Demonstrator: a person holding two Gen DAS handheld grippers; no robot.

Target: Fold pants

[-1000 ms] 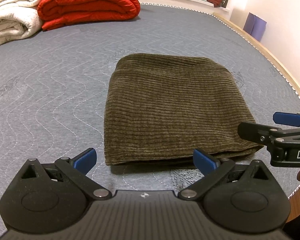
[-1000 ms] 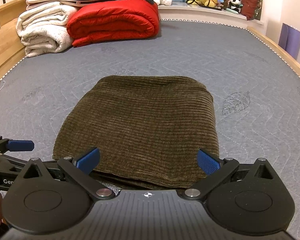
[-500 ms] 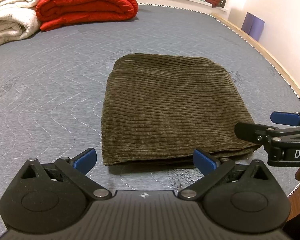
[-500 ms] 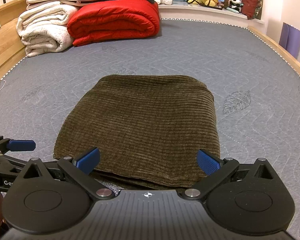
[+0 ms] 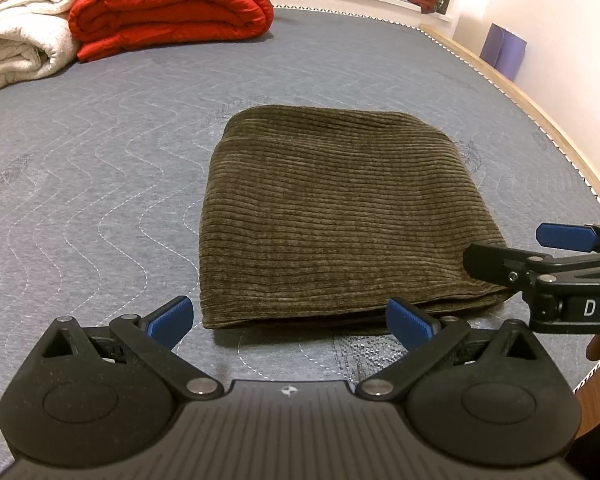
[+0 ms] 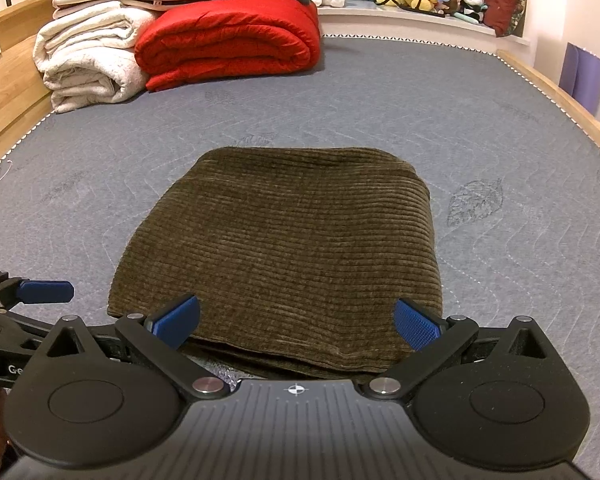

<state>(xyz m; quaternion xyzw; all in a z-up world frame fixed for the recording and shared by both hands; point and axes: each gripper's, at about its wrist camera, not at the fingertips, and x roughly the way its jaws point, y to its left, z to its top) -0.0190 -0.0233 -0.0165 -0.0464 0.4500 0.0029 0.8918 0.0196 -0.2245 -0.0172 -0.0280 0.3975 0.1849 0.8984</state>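
Corduroy pants (image 5: 336, 220) mid-frame look thick, soft, floppy; I'd pinch the near-edge corners. Left gripper (image 5: 288, 320) and right gripper (image 6: 296, 320) both spread wide, holding nothing

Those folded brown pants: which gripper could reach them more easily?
Probably the right hand-held gripper: its open fingers straddle the near edge of the pants. The left hand-held gripper, also open, sits just short, offset leftward.
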